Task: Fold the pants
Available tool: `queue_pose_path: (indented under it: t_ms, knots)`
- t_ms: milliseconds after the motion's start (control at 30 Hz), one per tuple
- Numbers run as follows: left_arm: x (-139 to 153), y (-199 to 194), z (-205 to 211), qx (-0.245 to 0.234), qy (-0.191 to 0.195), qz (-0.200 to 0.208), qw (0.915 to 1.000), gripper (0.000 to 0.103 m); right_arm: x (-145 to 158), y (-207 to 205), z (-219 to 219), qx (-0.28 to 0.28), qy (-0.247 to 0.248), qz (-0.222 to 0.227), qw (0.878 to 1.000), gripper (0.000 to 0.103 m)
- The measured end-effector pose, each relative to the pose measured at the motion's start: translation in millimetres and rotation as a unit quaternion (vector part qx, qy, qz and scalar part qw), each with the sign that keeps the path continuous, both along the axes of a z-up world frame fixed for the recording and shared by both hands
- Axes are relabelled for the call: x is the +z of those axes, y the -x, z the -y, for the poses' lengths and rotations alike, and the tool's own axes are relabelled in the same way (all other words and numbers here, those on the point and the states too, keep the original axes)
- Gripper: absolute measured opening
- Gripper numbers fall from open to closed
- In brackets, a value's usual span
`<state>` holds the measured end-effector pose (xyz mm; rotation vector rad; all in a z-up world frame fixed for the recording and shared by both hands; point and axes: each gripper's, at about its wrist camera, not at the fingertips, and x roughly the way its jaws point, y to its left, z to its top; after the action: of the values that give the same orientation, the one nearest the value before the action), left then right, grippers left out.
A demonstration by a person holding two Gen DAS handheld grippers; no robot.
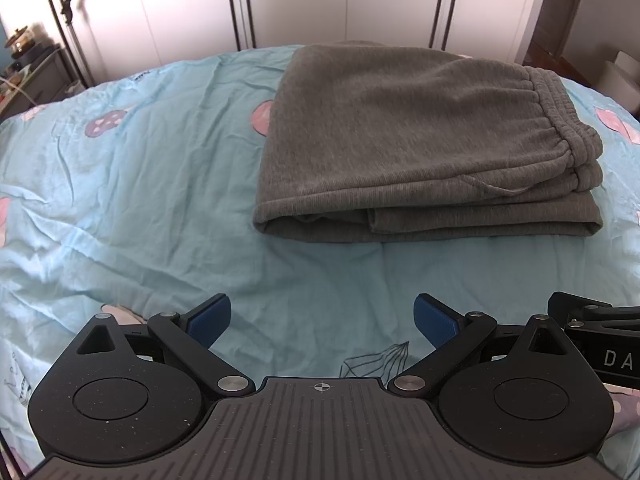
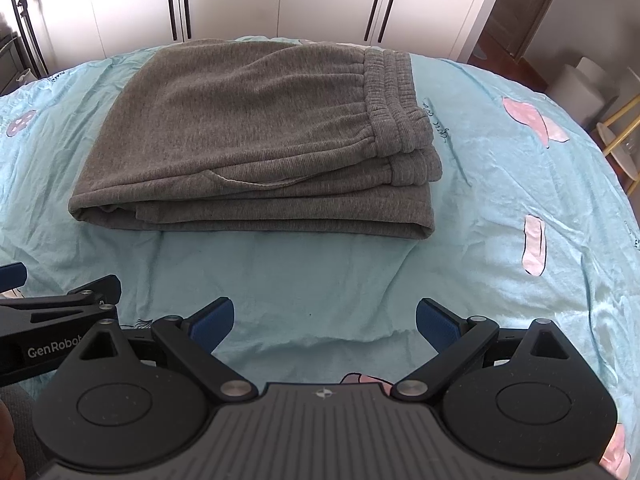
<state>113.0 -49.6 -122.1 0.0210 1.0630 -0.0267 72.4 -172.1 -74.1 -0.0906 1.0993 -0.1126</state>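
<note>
Grey sweatpants lie folded in a compact stack on the light blue bedsheet, with the elastic waistband on the right side. They also show in the right wrist view. My left gripper is open and empty, hovering over the sheet well short of the pants' near edge. My right gripper is open and empty too, just as far back from the pants. Each gripper's body shows at the side of the other's view.
The bedsheet is wrinkled and carries pink and purple prints. White wardrobe doors stand behind the bed. A cluttered shelf is at the far left, and a doorway and a gold-framed rack at the right.
</note>
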Motion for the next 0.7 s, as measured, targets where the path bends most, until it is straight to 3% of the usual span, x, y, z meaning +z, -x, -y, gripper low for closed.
queue_pose_path:
  t_ms: [700]
  knots:
    - [0.0,0.4,0.4,-0.002,0.001,-0.002,1.0000,0.101,0.9,0.3,-0.4,0.000,-0.002,0.001,1.000,0.098]
